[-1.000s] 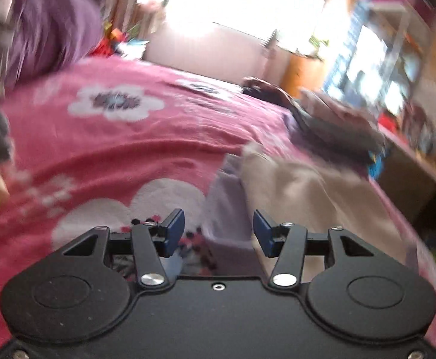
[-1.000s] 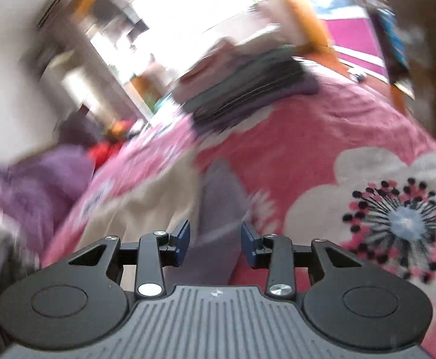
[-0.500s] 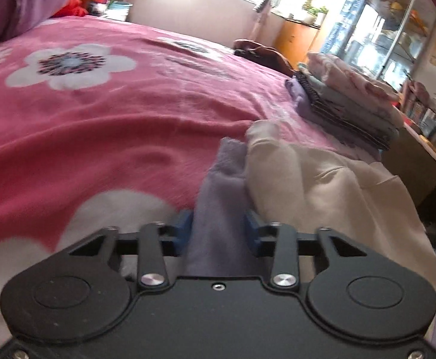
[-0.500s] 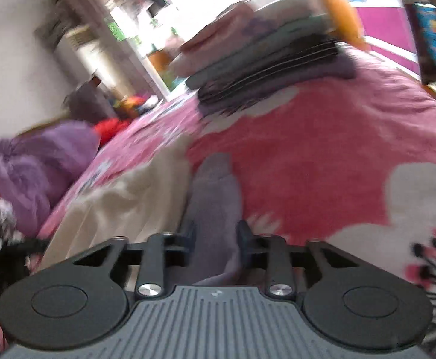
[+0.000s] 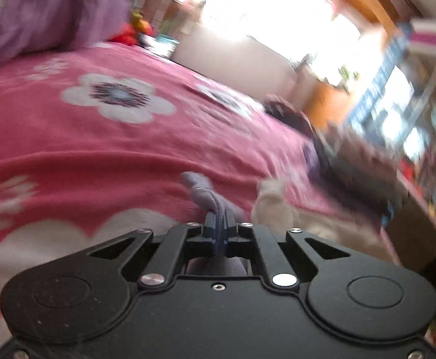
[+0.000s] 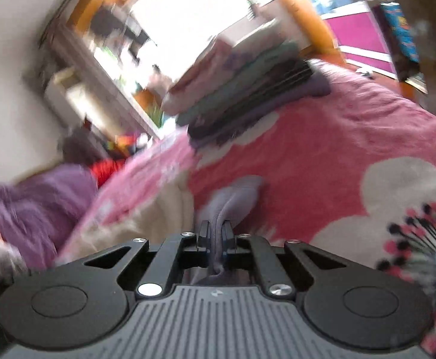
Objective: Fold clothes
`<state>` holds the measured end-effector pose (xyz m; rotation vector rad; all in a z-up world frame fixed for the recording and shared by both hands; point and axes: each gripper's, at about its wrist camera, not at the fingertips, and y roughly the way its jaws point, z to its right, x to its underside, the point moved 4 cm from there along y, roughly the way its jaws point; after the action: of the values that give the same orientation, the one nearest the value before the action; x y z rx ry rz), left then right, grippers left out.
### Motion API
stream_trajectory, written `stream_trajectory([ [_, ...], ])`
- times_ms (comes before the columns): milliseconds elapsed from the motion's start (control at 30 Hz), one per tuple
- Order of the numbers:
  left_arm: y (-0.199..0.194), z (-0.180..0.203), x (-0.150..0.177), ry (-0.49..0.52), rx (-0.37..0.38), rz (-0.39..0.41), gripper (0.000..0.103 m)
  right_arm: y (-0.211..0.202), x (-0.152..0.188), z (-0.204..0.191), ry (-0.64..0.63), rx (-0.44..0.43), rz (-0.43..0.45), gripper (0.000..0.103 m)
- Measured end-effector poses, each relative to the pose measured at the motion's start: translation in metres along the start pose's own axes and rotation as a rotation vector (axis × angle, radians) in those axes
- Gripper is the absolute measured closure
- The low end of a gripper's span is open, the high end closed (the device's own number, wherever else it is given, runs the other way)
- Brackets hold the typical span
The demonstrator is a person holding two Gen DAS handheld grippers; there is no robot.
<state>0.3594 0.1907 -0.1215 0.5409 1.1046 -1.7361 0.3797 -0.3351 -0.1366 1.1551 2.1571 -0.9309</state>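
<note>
A lavender-grey cuff (image 5: 206,194) of a cream garment (image 5: 280,206) lies on the pink flowered bedspread (image 5: 98,149). My left gripper (image 5: 219,224) is shut on that cuff, which bunches out ahead of its fingertips. In the right wrist view my right gripper (image 6: 215,233) is shut on another lavender-grey cuff (image 6: 235,200), with the cream garment (image 6: 158,209) spread to its left. Both views are blurred by motion.
A stack of folded clothes (image 6: 244,95) sits on the bed ahead, blurred in the left wrist view as the stack (image 5: 355,161). A purple bundle (image 5: 53,12) lies at the bed's far left. Shelves and a bright window stand beyond the bed.
Both grippers went from open around the cuffs to shut on them. Both cameras now tilt and blur, and the cuffs are pulled up off the bedspread.
</note>
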Motion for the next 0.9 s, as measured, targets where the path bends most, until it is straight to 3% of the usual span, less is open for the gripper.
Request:
stream_trajectory([
  [133,-0.055,-0.028,0.002,-0.151,-0.079,0.102,0.102,-0.044,0.006,0.002,0.119,0.022,0.158,0.096],
  [400,-0.149,-0.017,0.016,-0.169,-0.216,0.256,0.102,-0.109,0.010,-0.039,0.002,0.115,0.377,0.097],
  [533,-0.136,0.000,0.013,-0.087,-0.212,0.263,0.100,-0.070,0.011,-0.037,-0.098,0.155,0.277,0.097],
  [567,-0.121,0.002,0.011,-0.041,-0.194,0.248,0.084,-0.056,0.011,-0.030,-0.073,0.153,0.242,0.095],
  [600,-0.104,0.000,0.009,-0.007,-0.174,0.225,0.060,-0.046,0.011,-0.026,-0.054,0.158,0.224,0.094],
  [667,-0.075,-0.007,0.005,0.024,-0.116,0.188,0.058,-0.036,0.012,-0.024,-0.059,0.178,0.211,0.094],
  [733,-0.073,-0.028,-0.004,-0.070,-0.075,0.206,0.059,-0.032,0.012,-0.022,-0.067,0.187,0.201,0.093],
  [833,-0.088,-0.054,-0.017,-0.074,-0.114,0.255,0.059,-0.033,0.005,-0.017,-0.060,0.191,0.211,0.088],
  [900,-0.094,-0.075,-0.015,-0.077,-0.176,0.232,0.059,-0.039,0.001,-0.010,-0.037,0.201,0.225,0.075],
])
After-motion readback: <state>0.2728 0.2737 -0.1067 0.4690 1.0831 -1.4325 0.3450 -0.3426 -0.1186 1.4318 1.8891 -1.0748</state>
